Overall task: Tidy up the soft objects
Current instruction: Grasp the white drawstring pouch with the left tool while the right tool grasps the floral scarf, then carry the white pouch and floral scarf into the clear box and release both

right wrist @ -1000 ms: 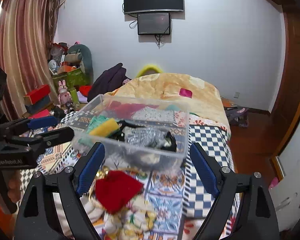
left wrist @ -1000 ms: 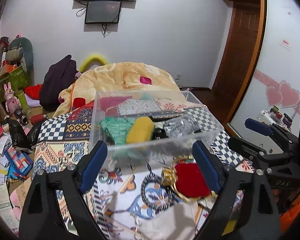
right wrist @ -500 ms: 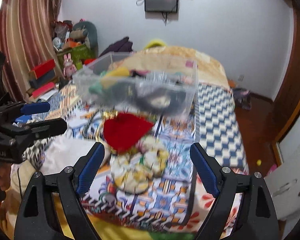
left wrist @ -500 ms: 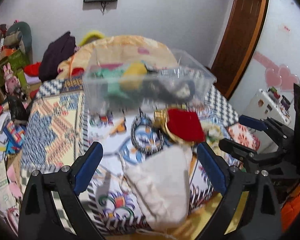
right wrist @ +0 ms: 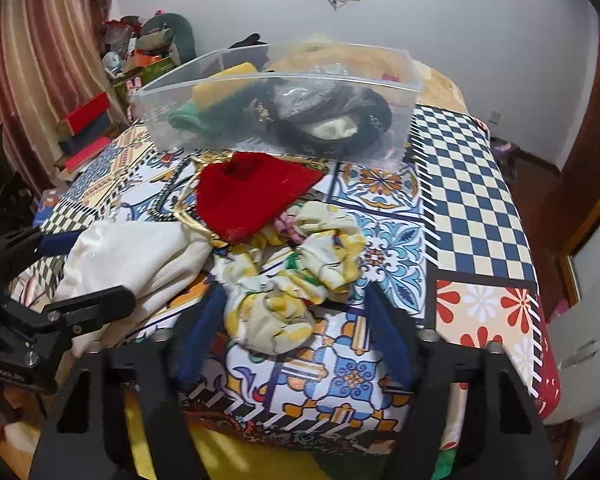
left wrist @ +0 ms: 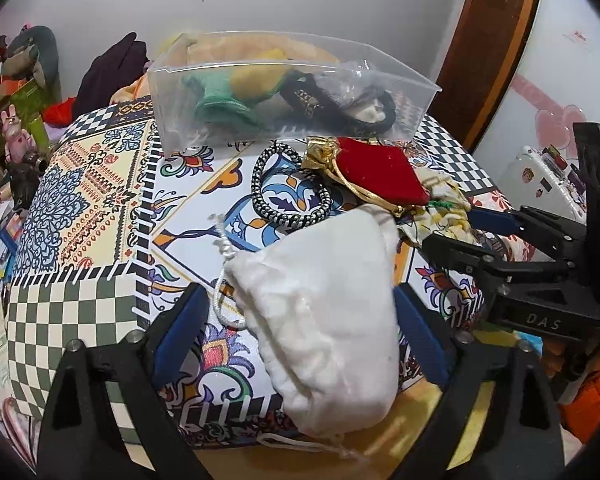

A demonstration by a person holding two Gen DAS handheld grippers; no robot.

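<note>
A white drawstring pouch (left wrist: 316, 320) lies on the patterned tablecloth (left wrist: 80, 200), between the fingers of my left gripper (left wrist: 300, 332). Its jaws are closing and the left pad still stands clear of the pouch. A yellow floral fabric scrunchie (right wrist: 288, 292) lies between the fingers of my right gripper (right wrist: 296, 328). These jaws are closing too, with a gap left at the right pad. A red velvet pouch (right wrist: 252, 196) lies behind both. The clear plastic box (left wrist: 404, 116) at the back holds green, yellow and black soft items.
A black-and-white braided ring (left wrist: 288, 188) and a gold cloth (left wrist: 320, 152) lie in front of the box. The right gripper (left wrist: 480, 236) reaches in at the right of the left wrist view. The table's near edge is just below the fingers. Clutter fills the floor at left.
Both grippers have sunk and tipped down toward the table. The white pouch now sits between the left fingers. The right jaws have narrowed around the floral scrunchie.
</note>
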